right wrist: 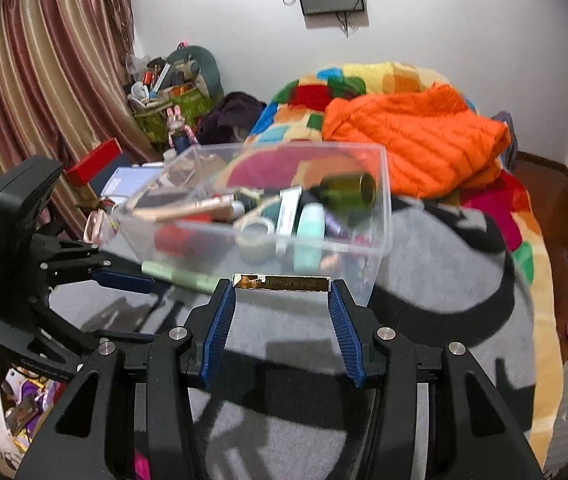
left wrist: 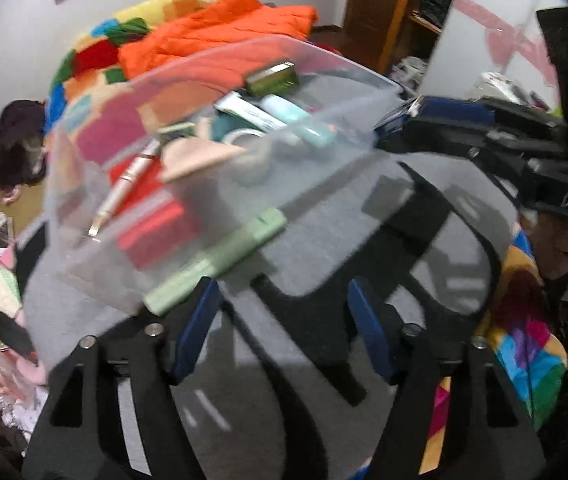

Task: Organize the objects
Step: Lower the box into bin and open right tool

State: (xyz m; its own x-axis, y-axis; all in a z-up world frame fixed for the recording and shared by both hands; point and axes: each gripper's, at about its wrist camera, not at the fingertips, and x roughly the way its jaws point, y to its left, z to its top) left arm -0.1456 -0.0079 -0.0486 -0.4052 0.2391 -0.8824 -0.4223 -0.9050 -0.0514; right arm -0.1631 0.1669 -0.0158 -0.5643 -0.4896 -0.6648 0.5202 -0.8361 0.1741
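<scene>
My right gripper [right wrist: 282, 284] is clamped on a gold box [right wrist: 282, 282], flat and shiny with printed lettering, its ends pressed between the blue pads at the tips. The clear bin [right wrist: 380, 208] sits just beyond those tips on the grey blanket [right wrist: 444, 280], already crowded with tubes and a tape roll. To do this well, I judge I should carry the box over the near rim before letting go, aiming for a gap among the contents. My left gripper [left wrist: 284, 296] stands partly open and empty; a green tube [left wrist: 220, 256] lies just off its left fingertip, against the bin's wall.
</scene>
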